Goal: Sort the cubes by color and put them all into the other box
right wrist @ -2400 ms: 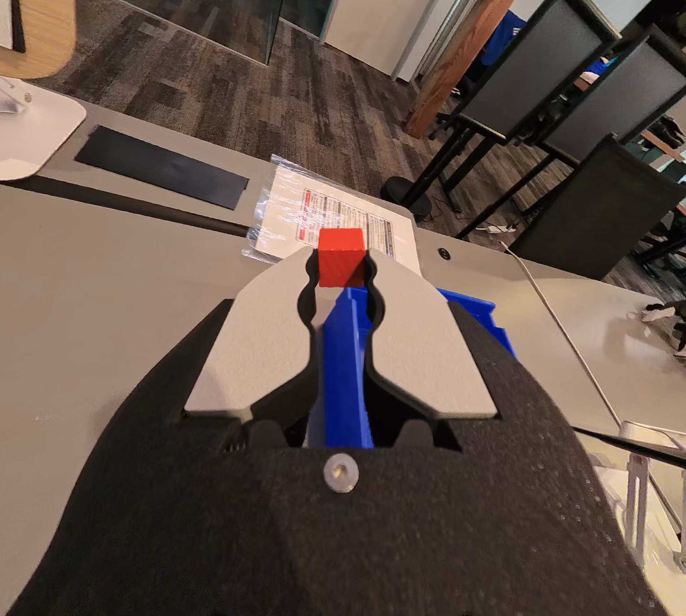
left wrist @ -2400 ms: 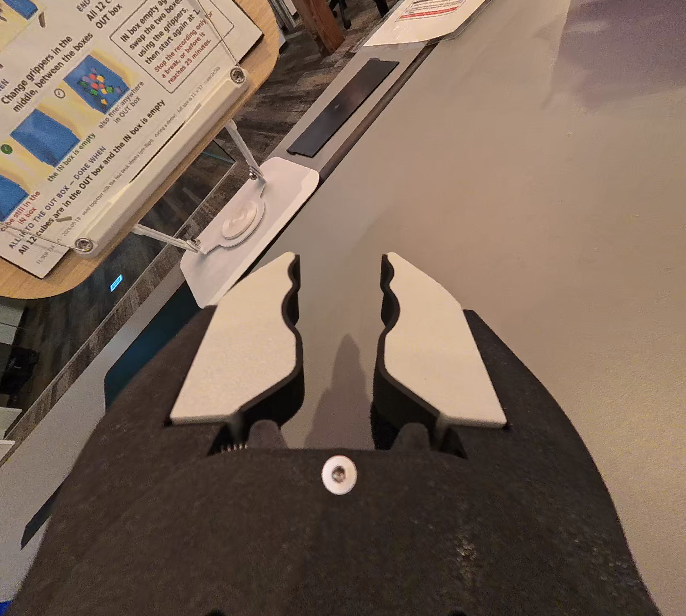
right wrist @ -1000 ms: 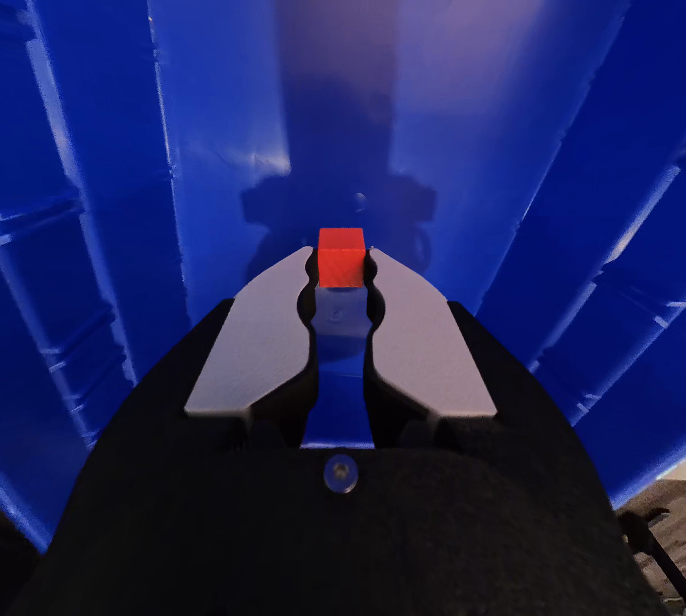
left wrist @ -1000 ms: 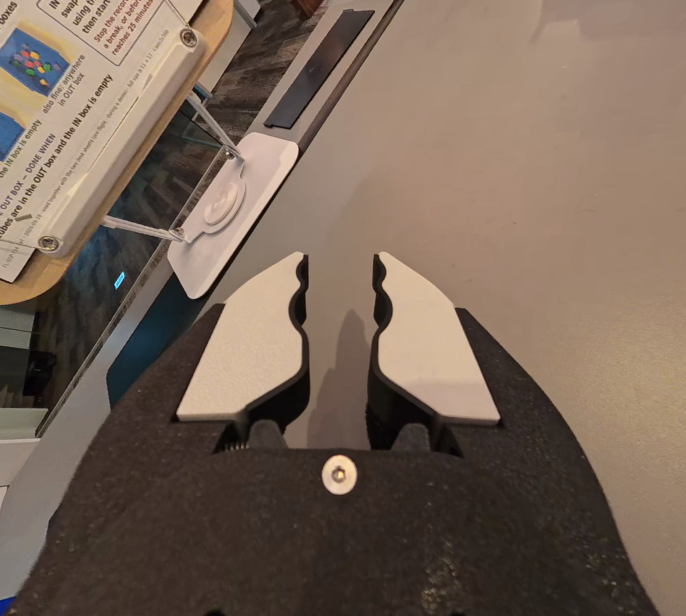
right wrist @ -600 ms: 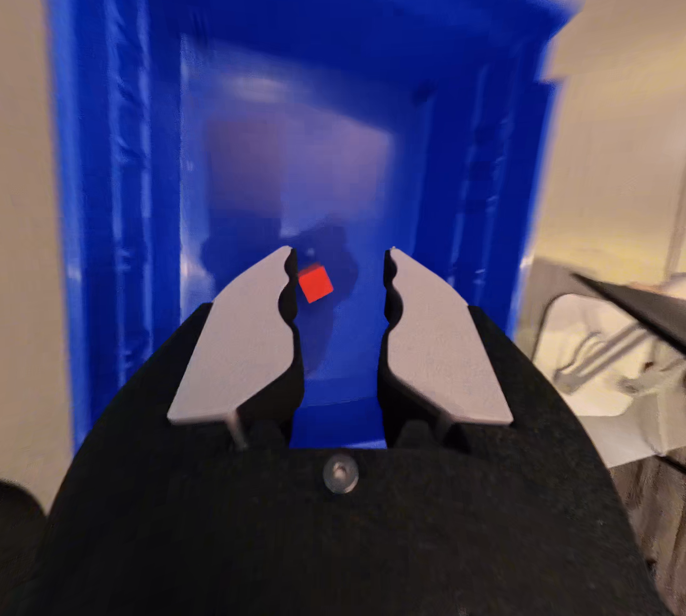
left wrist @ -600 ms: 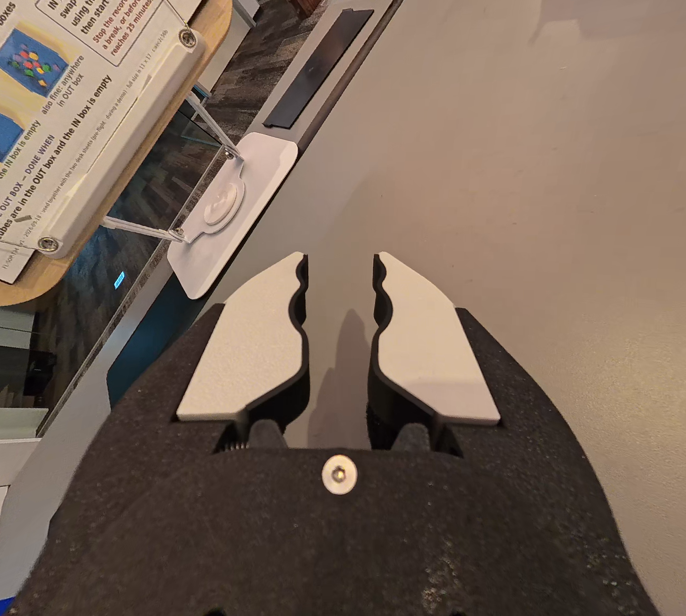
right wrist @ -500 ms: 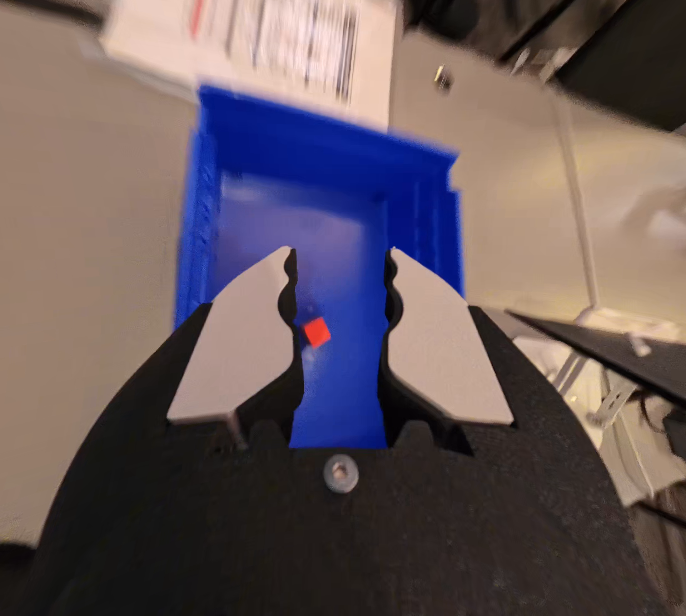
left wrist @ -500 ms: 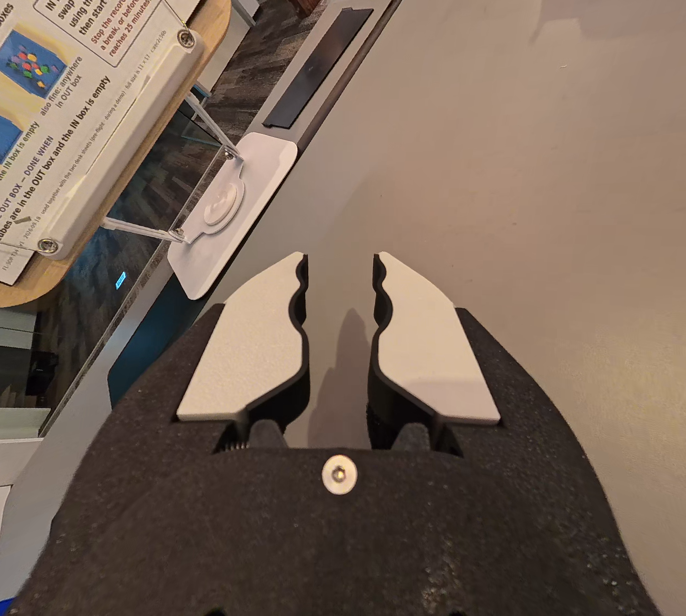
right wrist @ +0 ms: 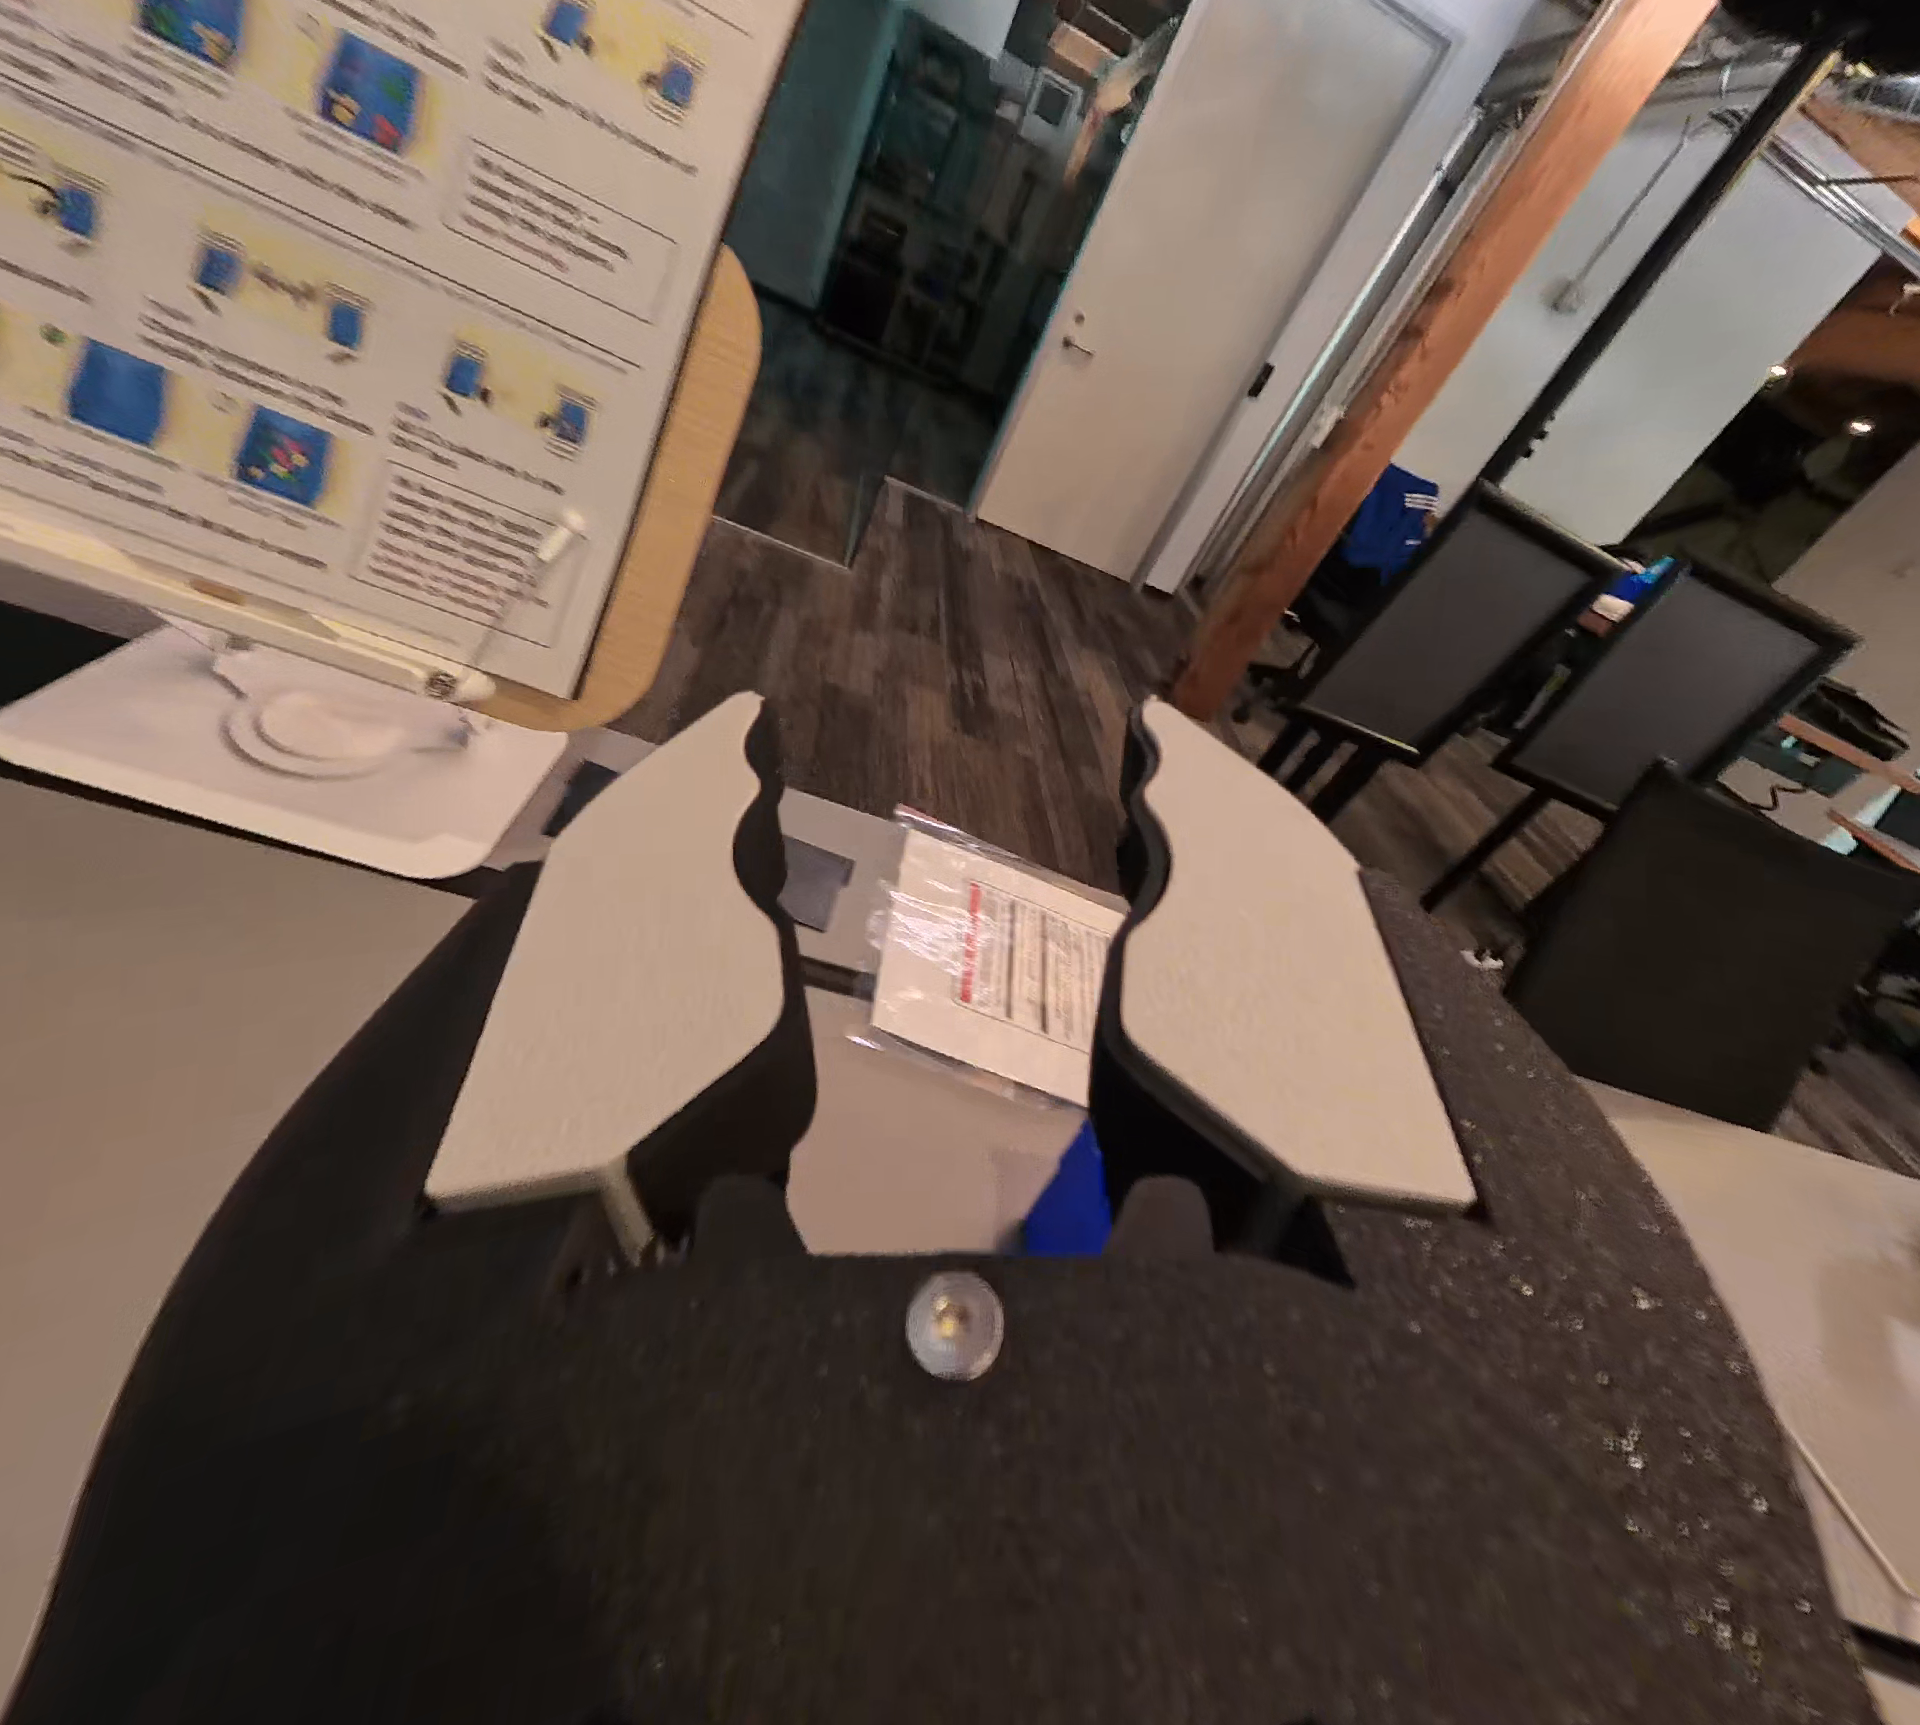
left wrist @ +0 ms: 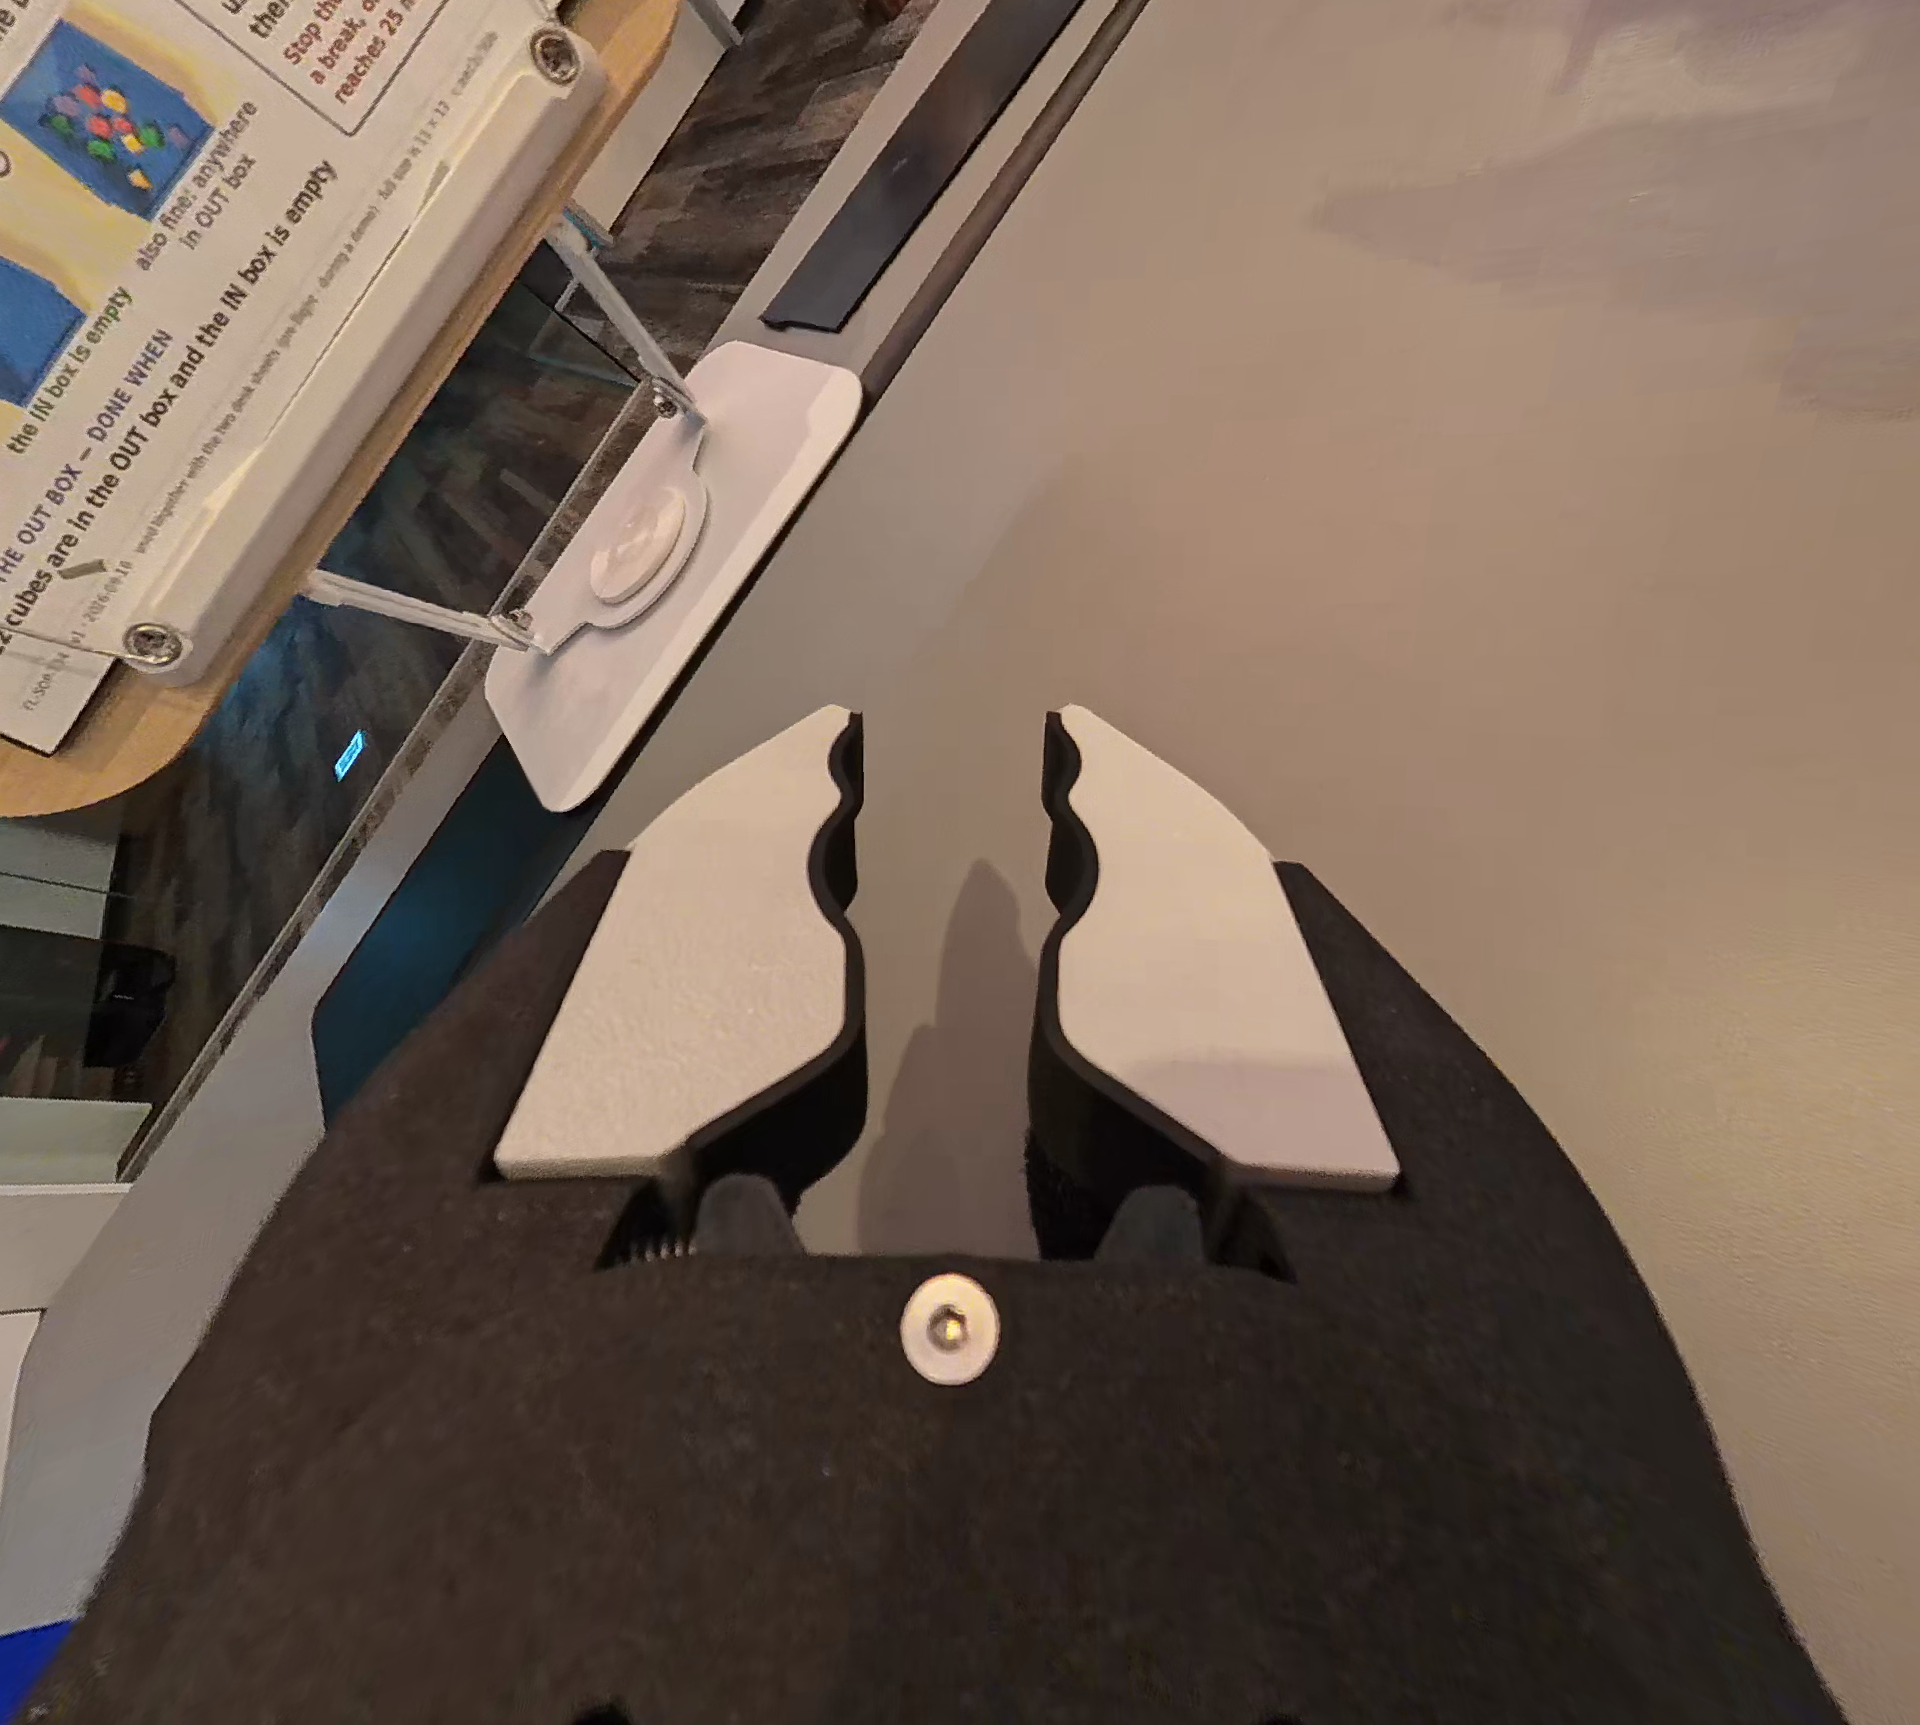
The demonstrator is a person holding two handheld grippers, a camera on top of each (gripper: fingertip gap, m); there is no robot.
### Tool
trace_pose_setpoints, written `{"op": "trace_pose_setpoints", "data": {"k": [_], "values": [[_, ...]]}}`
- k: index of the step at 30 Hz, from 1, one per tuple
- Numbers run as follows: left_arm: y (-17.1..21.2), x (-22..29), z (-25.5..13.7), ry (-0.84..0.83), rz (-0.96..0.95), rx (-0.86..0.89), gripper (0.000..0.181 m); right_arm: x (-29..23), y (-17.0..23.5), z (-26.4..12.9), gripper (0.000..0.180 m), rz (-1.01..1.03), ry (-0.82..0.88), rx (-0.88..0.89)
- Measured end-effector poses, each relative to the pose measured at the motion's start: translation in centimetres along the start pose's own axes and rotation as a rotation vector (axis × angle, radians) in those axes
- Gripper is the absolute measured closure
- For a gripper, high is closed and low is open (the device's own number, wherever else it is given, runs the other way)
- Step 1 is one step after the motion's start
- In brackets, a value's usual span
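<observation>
My right gripper [right wrist: 945, 719] is open and empty, raised above the grey table [right wrist: 156, 1000] and pointing out toward the room. Only a small corner of the blue box [right wrist: 1070, 1202] shows low between its fingers. No cube is in view. My left gripper [left wrist: 951, 719] is open and empty, held low over the bare grey table [left wrist: 1455, 532], with no box or cube near it in the left wrist view.
An instruction board on a white stand [left wrist: 665, 574] stands at the table's far edge; it also shows in the right wrist view [right wrist: 312, 169]. A plastic-sleeved sheet [right wrist: 987, 979] and a black strip [left wrist: 925, 158] lie near that edge. Chairs [right wrist: 1704, 958] stand beyond.
My right gripper carried the red cube down into the blue box, opened and let it drop there, then rose and tilted up away from the box. My left gripper barely moved.
</observation>
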State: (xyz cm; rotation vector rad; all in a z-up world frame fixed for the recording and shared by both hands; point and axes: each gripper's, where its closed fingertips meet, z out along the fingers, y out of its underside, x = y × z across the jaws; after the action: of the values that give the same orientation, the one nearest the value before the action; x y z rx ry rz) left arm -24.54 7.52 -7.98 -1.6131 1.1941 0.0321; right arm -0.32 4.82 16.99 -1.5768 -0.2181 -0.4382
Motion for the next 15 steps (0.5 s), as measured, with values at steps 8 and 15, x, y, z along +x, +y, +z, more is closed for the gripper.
{"op": "trace_pose_setpoints", "data": {"k": [8, 15], "values": [[-0.9, -3.9, -1.7, -0.1, -0.051, 0.045, 0.148, -5.6, -1.3, -0.5, 0.116, 0.023, -0.057, 0.124], [-2.9, -12.3, -9.0, -0.305, -0.114, 0.076, 0.147, -7.0, -1.0, -0.2, 0.115, 0.043, -0.082, 0.122]]}}
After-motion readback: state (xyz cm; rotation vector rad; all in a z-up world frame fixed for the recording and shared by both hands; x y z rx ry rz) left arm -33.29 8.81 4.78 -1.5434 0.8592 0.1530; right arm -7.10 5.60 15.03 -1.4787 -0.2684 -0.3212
